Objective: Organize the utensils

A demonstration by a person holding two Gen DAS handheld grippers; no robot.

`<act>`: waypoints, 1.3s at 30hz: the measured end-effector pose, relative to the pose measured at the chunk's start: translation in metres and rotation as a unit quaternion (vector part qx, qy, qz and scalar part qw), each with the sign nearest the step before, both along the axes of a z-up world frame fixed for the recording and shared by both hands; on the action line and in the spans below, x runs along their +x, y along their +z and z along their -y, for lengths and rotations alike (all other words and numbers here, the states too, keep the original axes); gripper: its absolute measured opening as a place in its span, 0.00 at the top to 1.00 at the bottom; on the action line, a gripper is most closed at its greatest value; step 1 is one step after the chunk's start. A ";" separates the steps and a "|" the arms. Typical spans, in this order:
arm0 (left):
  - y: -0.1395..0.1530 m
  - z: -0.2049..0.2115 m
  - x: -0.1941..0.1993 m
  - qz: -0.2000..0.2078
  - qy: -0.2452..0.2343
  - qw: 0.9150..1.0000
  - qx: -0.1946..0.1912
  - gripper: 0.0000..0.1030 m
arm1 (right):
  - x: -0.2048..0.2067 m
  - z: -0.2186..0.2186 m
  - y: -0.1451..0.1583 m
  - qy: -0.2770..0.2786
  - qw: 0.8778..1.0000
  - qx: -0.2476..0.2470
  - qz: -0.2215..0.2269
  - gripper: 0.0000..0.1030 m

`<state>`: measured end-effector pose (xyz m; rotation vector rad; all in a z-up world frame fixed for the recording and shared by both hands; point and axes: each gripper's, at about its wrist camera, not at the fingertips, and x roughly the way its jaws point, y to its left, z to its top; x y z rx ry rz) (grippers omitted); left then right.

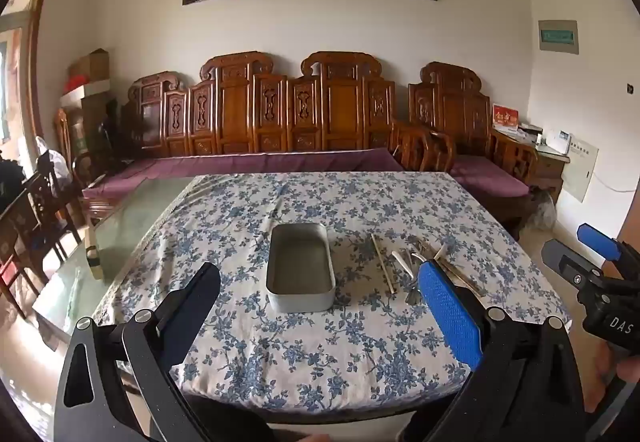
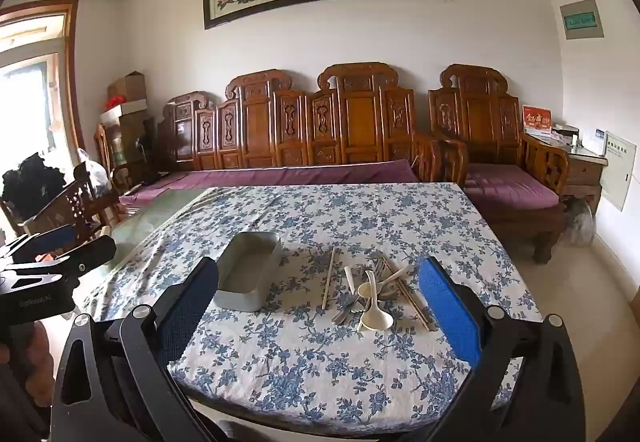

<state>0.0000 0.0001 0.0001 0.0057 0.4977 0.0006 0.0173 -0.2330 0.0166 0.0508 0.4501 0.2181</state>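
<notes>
Both grippers, left gripper and right gripper, have jaws spread, empty. Beside the tin, the light, slippery spoons tangle; pinch a handle.

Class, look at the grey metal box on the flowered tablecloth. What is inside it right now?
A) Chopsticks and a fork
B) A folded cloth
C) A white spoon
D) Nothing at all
D: the metal box shows only its bare floor, while the utensils lie in a pile on the tablecloth beside it.
</notes>
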 end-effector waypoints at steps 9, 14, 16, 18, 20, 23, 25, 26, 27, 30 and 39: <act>0.000 0.000 0.002 0.005 -0.003 1.000 -0.001 0.07 | 0.000 0.001 0.000 0.000 1.000 0.001 0.000 0.02; 0.007 0.000 0.000 0.009 -0.002 1.000 -0.003 0.07 | -0.001 0.001 0.000 0.001 1.000 0.001 0.001 0.02; 0.010 -0.002 0.000 0.009 -0.001 1.000 -0.003 0.07 | -0.001 0.001 0.000 0.001 1.000 0.001 0.001 0.02; 0.011 -0.002 0.000 0.009 -0.002 1.000 -0.004 0.07 | -0.001 0.001 0.000 0.001 1.000 0.001 0.001 0.02; 0.010 -0.001 -0.002 0.010 -0.001 1.000 -0.005 0.07 | -0.002 0.001 0.000 0.000 1.000 0.000 0.002 0.02; 0.012 -0.001 -0.002 0.010 0.000 1.000 -0.005 0.07 | 0.000 0.001 0.000 -0.001 1.000 -0.001 0.001 0.02; 0.011 -0.001 -0.003 0.011 -0.001 1.000 -0.006 0.07 | 0.001 0.003 0.002 -0.001 1.000 -0.001 0.000 0.02; 0.012 -0.001 -0.003 0.011 -0.001 1.000 -0.007 0.07 | 0.000 0.001 0.000 -0.001 1.000 -0.001 0.000 0.02; 0.011 -0.002 -0.003 0.011 -0.001 1.000 -0.007 0.07 | 0.001 0.002 0.000 -0.001 1.000 -0.001 0.000 0.02; 0.011 -0.002 -0.003 0.011 -0.002 1.000 -0.008 0.07 | 0.000 0.001 -0.001 -0.001 1.000 -0.001 0.001 0.02; 0.012 -0.002 -0.004 0.011 -0.002 1.000 -0.008 0.07 | 0.000 0.001 0.000 -0.001 1.000 -0.002 0.002 0.02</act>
